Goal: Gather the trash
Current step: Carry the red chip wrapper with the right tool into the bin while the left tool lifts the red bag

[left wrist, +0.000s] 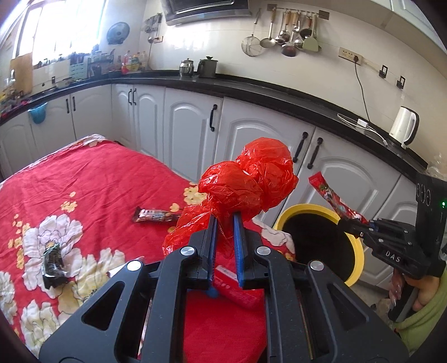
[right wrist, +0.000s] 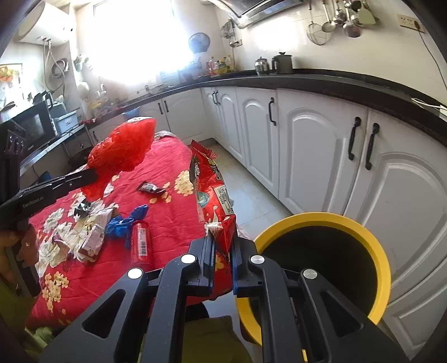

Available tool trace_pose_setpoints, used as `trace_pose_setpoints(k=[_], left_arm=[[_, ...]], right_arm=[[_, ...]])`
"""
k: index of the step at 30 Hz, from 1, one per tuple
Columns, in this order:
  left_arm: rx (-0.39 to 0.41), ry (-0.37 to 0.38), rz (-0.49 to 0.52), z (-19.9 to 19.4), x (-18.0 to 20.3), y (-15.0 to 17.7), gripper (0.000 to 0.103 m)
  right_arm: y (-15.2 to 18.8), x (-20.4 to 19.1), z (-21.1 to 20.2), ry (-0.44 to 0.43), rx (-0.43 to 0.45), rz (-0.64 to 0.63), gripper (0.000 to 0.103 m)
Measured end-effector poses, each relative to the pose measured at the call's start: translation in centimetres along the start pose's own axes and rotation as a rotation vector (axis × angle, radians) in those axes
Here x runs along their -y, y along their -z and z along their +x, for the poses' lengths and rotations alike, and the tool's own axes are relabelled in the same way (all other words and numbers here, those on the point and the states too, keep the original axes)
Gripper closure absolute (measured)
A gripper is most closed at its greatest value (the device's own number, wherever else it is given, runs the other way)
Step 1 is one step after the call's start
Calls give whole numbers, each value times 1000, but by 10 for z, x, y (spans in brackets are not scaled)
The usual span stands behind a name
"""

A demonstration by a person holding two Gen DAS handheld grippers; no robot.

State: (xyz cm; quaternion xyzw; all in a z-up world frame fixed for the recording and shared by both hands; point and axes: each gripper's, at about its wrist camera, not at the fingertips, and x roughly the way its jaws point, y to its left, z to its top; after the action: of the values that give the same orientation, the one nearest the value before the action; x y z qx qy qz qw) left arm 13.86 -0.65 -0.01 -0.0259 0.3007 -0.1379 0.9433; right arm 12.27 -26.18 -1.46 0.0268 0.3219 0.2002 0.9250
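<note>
My left tongs (left wrist: 223,220) pinch the light, crinkly red bag (left wrist: 248,181) above the desk (left wrist: 97,178), my right tongs (right wrist: 222,237) pinch a thin, slippery snack wrapper (right wrist: 213,195) by its edge beside the yellow bin (right wrist: 374,245).

A kitchen, white-tiled walls (left wrist: 229,47) and pale floor tiles (right wrist: 251,195) — strong daylight floods through the window (left wrist: 56,25) at ten o'clock, washing out the glass. A black countertop (left wrist: 251,89) curves across the room over white cabinets (left wrist: 190,131) with dark handles. At one o'clock a rail of utensils (left wrist: 287,33) hangs on the wall; a white kettle (left wrist: 403,125) stands at three o'clock. Two metal pots (left wrist: 198,67) sit at twelve — under a range hood (left wrist: 204,11). A microwave (right wrist: 30,125) sits at nine o'clock in the right view.
</note>
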Motion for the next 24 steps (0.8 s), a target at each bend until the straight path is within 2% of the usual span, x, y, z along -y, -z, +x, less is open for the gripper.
trace_pose_setpoints(k=[24], left_arm=[[-26, 80, 98, 22, 70, 0, 96]], right_arm=[[18, 68, -37, 109, 51, 115, 94]])
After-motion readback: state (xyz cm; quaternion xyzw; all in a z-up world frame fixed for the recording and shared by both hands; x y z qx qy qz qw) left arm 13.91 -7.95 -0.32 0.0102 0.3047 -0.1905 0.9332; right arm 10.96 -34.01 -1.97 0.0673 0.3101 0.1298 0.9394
